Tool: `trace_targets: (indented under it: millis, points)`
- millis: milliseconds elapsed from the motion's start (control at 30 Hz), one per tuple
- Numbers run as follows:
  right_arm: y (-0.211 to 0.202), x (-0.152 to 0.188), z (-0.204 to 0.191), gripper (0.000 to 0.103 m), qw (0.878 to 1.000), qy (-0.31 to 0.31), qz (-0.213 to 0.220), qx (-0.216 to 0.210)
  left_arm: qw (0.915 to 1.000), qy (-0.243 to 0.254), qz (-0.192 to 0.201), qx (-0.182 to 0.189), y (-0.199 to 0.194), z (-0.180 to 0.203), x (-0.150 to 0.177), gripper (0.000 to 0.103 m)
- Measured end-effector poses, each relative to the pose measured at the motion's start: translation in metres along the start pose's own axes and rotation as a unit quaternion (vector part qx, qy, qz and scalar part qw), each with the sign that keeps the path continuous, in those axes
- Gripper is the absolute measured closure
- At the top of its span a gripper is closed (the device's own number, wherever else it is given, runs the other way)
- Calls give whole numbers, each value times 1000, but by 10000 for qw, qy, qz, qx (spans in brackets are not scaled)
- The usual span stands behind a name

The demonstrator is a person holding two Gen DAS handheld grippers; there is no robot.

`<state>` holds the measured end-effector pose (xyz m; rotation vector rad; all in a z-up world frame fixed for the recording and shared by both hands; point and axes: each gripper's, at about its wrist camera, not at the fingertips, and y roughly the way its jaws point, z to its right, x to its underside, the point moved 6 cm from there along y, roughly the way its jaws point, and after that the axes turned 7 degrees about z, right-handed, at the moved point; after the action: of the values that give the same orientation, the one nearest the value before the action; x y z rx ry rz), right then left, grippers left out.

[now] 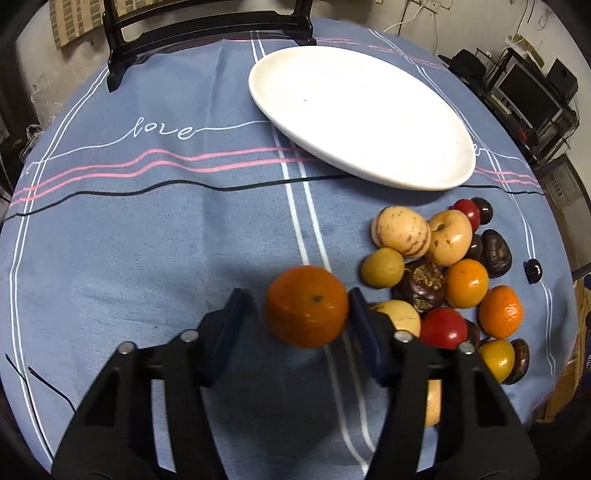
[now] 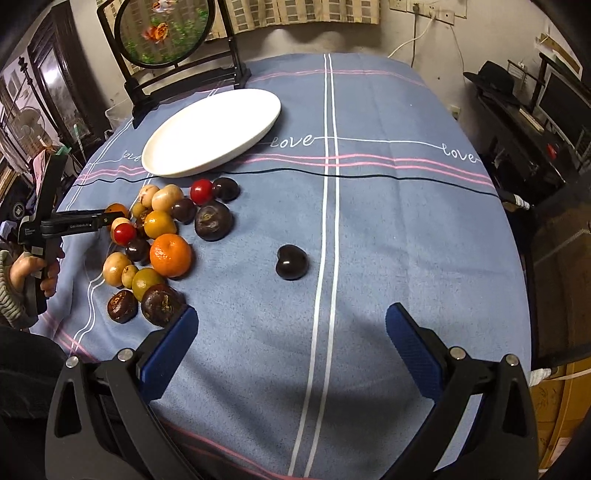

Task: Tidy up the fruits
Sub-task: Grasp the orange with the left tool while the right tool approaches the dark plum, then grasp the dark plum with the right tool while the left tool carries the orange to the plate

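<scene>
In the left wrist view my left gripper (image 1: pixel 297 308) has an orange mandarin (image 1: pixel 307 306) between its blue pads; the right pad touches it, a gap shows at the left pad. A pile of mixed fruit (image 1: pixel 443 273) lies to its right, below an empty white oval plate (image 1: pixel 443 173). In the right wrist view my right gripper (image 2: pixel 291 328) is open and empty above the cloth. A lone dark plum (image 2: pixel 291 262) lies ahead of it. The fruit pile (image 2: pixel 159 236) and plate (image 2: pixel 177 166) lie to the left, with the left gripper (image 2: pixel 107 218) at the pile's far side.
A blue tablecloth (image 2: pixel 406 221) with pink and white stripes covers the round table. A black framed round screen (image 2: pixel 166 33) stands at the far edge behind the plate. Shelves with black gear (image 1: pixel 524 92) stand to the right beyond the table.
</scene>
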<state>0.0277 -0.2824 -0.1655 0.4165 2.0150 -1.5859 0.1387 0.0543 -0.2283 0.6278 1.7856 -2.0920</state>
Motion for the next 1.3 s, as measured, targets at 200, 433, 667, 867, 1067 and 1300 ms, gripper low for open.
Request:
trace_targets:
  millis: [200,433,667,867,1067,1300]
  points:
    - [12,-9,-3,1,9999,-55,-10,-156,9999,18,93,107,-8,7,18,58]
    - [34,-21,-7,7,9990,-214,-71,-377,9992,-378,96,-88,-20,-15,26,59]
    - [73,-16,-7,33,9969,-287,-390,-616,9956,-898,108,-243,-35,-29,43,59]
    - [87,-11,-3,52,9959,-125,-484,-752,9941,-1013,110,-374,-38,-33,56,59]
    - [87,-11,6,61,9961,100,-452,-746,9951,-779,116,-593,-32,-30,58,58]
    - [85,-8,11,74,9971,144,-443,-601,9950,-822,181,-534,-34,-32,57,59]
